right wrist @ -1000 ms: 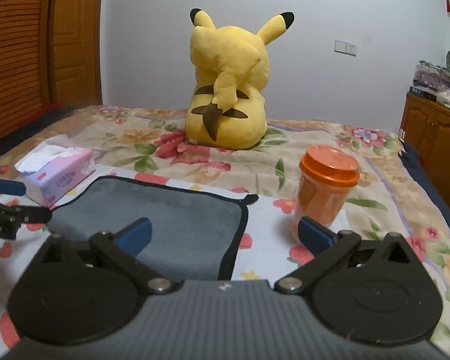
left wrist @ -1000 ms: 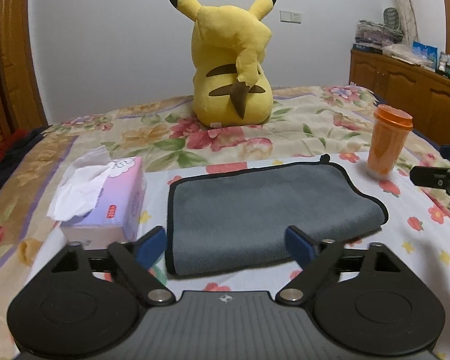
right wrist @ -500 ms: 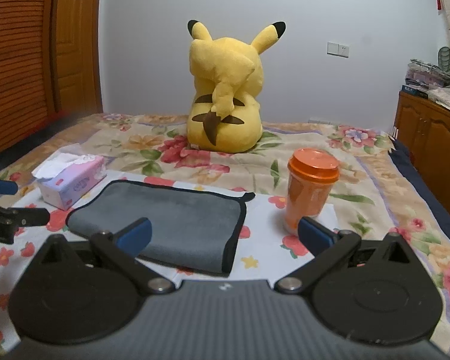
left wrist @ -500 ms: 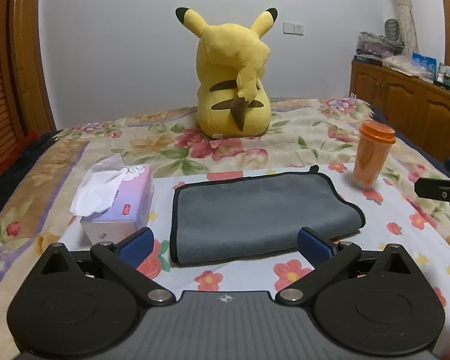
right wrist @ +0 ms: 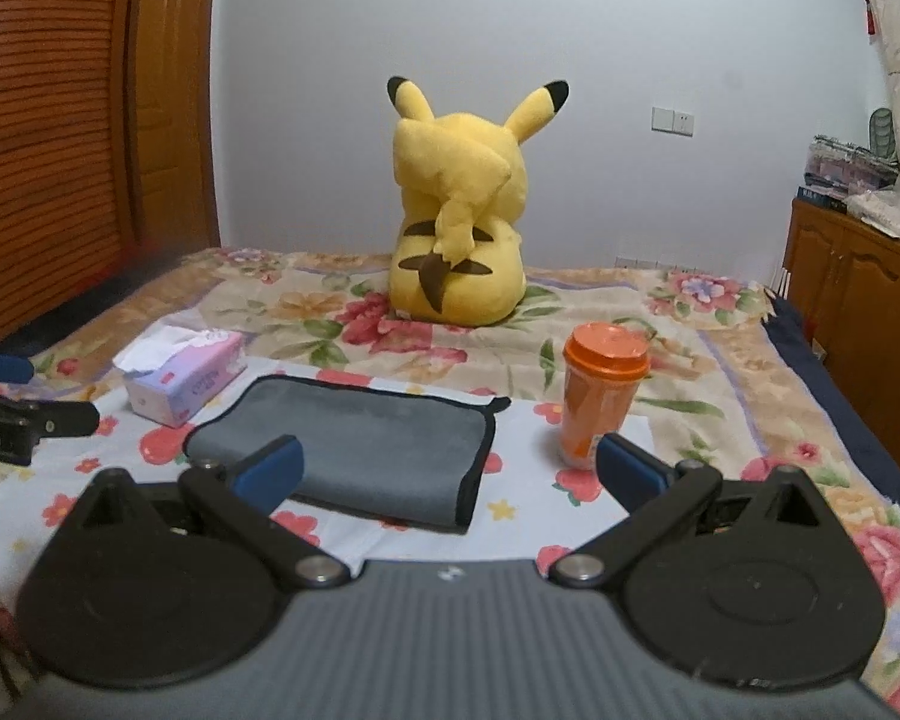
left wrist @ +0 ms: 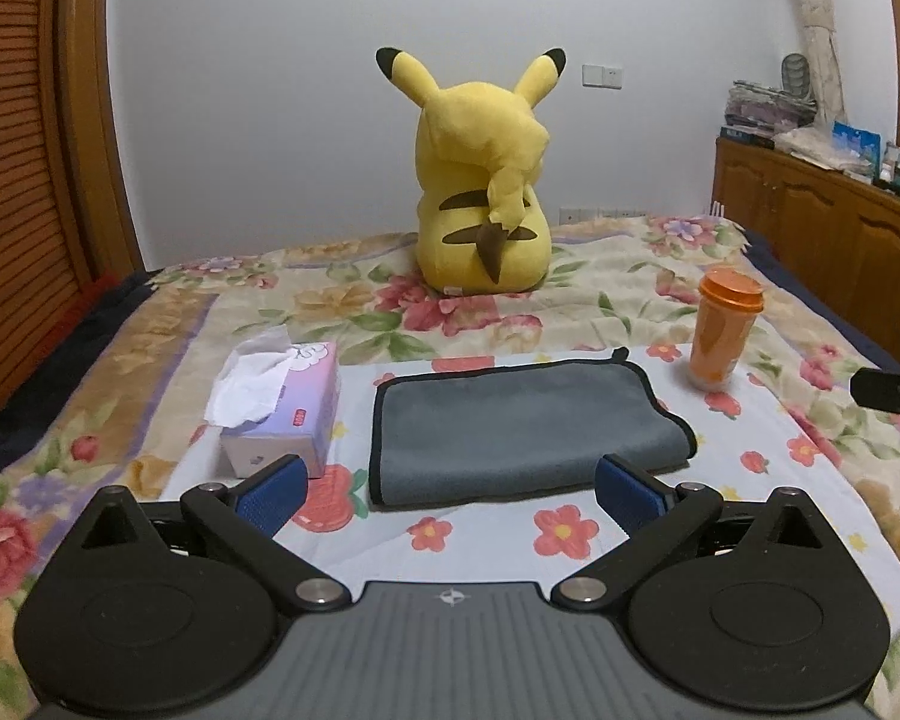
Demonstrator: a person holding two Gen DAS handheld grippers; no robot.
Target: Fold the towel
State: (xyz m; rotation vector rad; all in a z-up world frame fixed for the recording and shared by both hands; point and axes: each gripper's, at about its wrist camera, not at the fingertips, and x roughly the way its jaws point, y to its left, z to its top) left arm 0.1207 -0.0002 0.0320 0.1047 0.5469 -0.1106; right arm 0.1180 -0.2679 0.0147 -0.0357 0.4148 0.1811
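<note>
Blue pads tip both tools, and both sets of fingers stand spread wide with nothing between them. From the left wrist view, the left gripper [left wrist: 450, 495] hangs above the pale flowered sheet [left wrist: 510, 546], short of the near edge of the towel [left wrist: 522, 432]. From the right wrist view, the right gripper [right wrist: 449, 468] is likewise spread and empty, its left pad overlapping the towel's near side in the picture; whether it touches the cloth cannot be told.

The grey towel, edged in black, lies folded flat on the sheet, a long rectangle with a small loop at its far right corner. Neither tool touches it in the left view. Just beside its left edge stands a pink tissue box [left wrist: 282, 414] with a white tissue pulled up from the top. Near its right end, a little farther back, an orange cup [left wrist: 725, 333] with an orange lid stands upright.

Beyond the sheet spreads a floral bedspread [left wrist: 342, 300], and on it sits a yellow plush toy [left wrist: 480, 180] with black-tipped ears, its back turned to both cameras. Behind it rises a plain white wall [left wrist: 270, 90]. A wooden cabinet [left wrist: 810, 216] with clutter on top runs along the right side, and a slatted wooden door [left wrist: 12, 180] is at the left.
</note>
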